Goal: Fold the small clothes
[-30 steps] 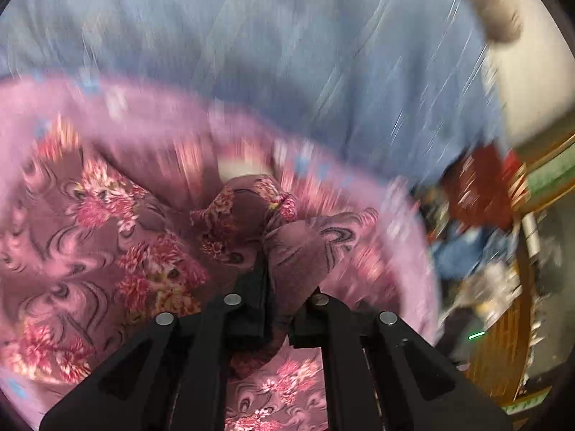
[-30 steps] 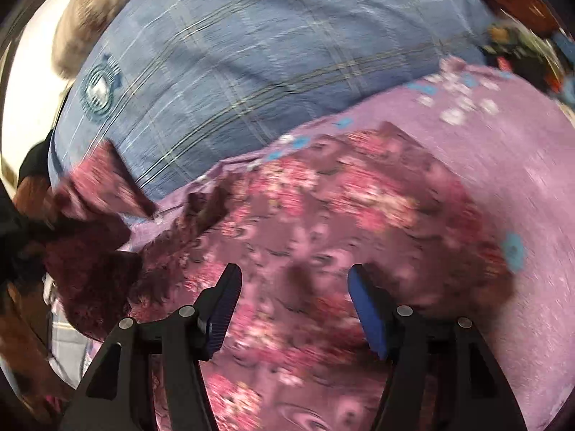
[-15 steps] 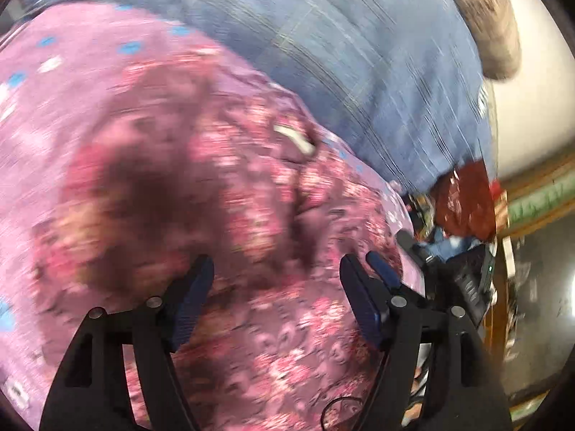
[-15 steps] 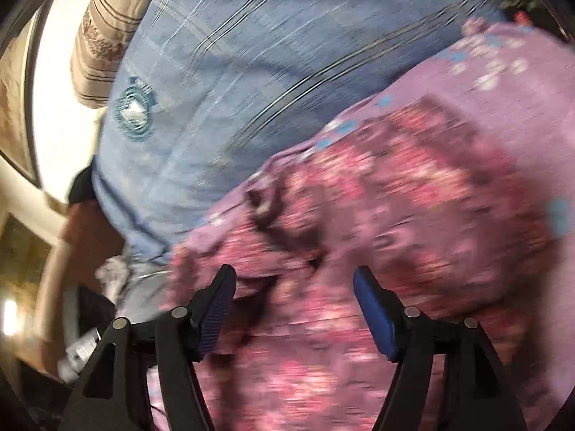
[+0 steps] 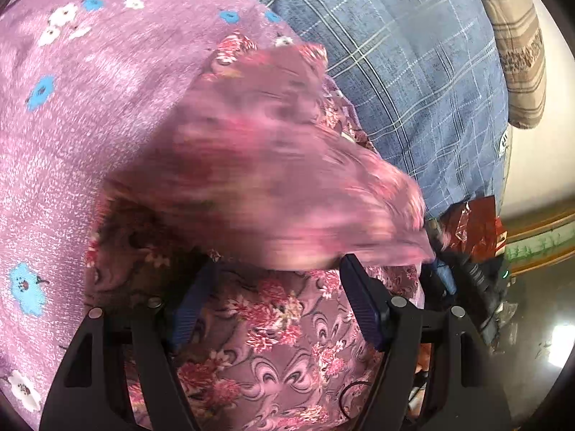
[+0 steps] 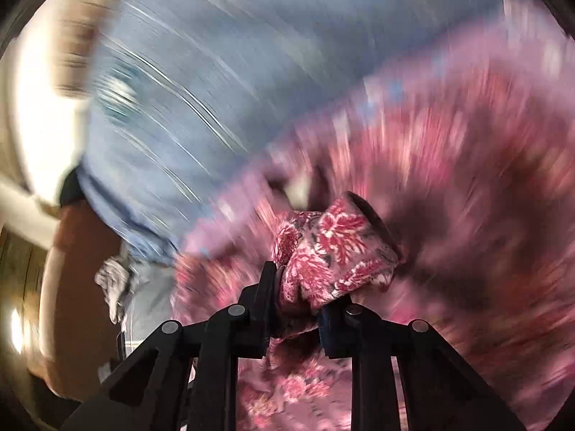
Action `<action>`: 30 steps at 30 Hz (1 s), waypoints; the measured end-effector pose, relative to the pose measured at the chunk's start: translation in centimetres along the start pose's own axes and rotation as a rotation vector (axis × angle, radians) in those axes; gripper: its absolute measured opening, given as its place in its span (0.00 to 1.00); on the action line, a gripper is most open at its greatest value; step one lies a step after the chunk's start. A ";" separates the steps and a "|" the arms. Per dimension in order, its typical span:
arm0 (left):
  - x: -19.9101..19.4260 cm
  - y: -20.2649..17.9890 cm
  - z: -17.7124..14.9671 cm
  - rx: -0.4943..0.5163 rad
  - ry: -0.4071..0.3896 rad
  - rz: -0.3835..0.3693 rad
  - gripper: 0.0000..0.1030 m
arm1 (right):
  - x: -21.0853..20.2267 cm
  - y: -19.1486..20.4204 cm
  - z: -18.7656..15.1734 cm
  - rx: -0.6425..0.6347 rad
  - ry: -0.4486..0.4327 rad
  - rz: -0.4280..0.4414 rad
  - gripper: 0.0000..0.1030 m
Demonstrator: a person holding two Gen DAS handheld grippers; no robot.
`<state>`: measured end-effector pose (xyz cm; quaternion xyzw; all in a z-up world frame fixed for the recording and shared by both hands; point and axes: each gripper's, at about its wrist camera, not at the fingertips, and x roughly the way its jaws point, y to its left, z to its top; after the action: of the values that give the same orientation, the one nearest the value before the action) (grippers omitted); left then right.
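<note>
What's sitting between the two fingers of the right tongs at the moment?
A bunched fold of the floral garment. The right wrist view shows the right tongs closing on it, with the cloth bulging out above the fingertips.

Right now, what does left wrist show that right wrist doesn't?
Left wrist only: the left gripper, jaws open over the floral garment, nothing gripped; the purple bedsheet with blue flowers, sharp.

Right wrist only: the right gripper closing on a bunched fold of that garment; the rest is motion-blurred.

Both: the floral garment and the blue plaid blanket.
</note>
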<state>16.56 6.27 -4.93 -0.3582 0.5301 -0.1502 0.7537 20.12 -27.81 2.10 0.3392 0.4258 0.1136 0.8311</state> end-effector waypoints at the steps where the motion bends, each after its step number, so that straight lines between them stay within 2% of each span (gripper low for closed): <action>1: 0.3 0.3 0.1 -0.021 0.005 -0.005 0.70 | -0.6 -1.2 0.0 -0.002 0.005 -0.051 0.19; 3: 0.6 0.5 0.3 -0.052 -0.004 -0.019 0.70 | -1.0 -5.0 -0.1 0.068 0.049 -0.144 0.19; 4: 0.6 0.4 0.5 -0.057 -0.013 -0.019 0.70 | -1.2 -6.7 -0.3 0.109 0.064 -0.157 0.20; 6: 0.6 -0.4 1.1 -0.056 -0.033 0.010 0.65 | -1.5 -8.7 -0.4 0.184 0.087 -0.091 0.19; 7: 0.6 -0.7 1.3 -0.058 -0.041 0.025 0.53 | -1.8 -8.6 -0.2 0.185 0.084 -0.090 0.19; 8: 0.4 -0.9 1.5 -0.060 -0.048 0.028 0.46 | -2.2 -8.2 0.1 0.166 0.077 -0.092 0.19; 9: 0.2 -0.9 1.7 -0.057 -0.055 0.028 0.36 | -3.1 -6.7 0.8 0.105 0.041 -0.070 0.19; 11: 0.2 -0.9 1.9 -0.055 -0.055 0.031 0.32 | -6.0 -3.8 2.3 -0.016 -0.092 0.022 0.19; 12: 0.4 -0.6 2.0 -0.061 -0.045 0.035 0.30 | -6.9 -3.1 2.8 -0.047 -0.137 0.042 0.19; 13: 0.6 -0.2 2.0 -0.068 -0.036 0.051 0.30 | -6.9 -3.0 3.3 -0.055 -0.147 0.033 0.21; 14: 1.0 0.1 2.0 -0.073 -0.024 0.070 0.30 | -6.1 -3.6 3.6 -0.052 -0.110 -0.020 0.21; 16: 1.4 0.4 1.7 -0.077 -0.005 0.075 0.24 | -3.9 -5.7 3.4 -0.020 0.022 -0.133 0.26; 17: 1.3 0.4 1.6 -0.069 -0.008 0.073 0.24 | -2.7 -7.9 2.7 0.053 0.114 -0.206 0.26; 18: 1.2 0.3 1.5 -0.064 -0.004 0.075 0.25 | -2.5 -9.2 2.2 0.109 0.139 -0.201 0.26; 19: 1.2 0.2 1.5 -0.065 0.001 0.076 0.25 | -3.2 -10.8 1.6 0.199 0.113 -0.118 0.24; 20: 1.2 0.2 1.5 -0.073 0.009 0.074 0.27 | -4.0 -11.6 1.4 0.253 0.070 -0.078 0.26; 22: 1.2 0.1 1.4 -0.075 0.014 0.063 0.33 | -5.1 -12.6 1.5 0.310 0.019 -0.038 0.41; 23: 1.3 -0.1 1.3 -0.064 0.012 0.075 0.33 | -5.6 -12.8 1.8 0.319 -0.018 -0.014 0.42; 24: 1.4 -0.2 1.2 -0.055 0.014 0.086 0.33 | -5.8 -12.6 2.0 0.282 -0.036 -0.036 0.39; 27: 1.3 -0.6 1.2 -0.047 0.041 0.117 0.33 | -4.1 -11.7 2.5 0.100 0.074 -0.249 0.06; 30: 0.0 -1.1 0.4 -0.019 0.072 0.155 0.34 | -6.4 -10.6 2.7 0.085 0.026 -0.246 0.15</action>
<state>17.11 5.64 -4.12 -0.3175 0.5842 -0.0993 0.7403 17.29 -40.06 0.24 0.3179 0.4794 -0.0032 0.8180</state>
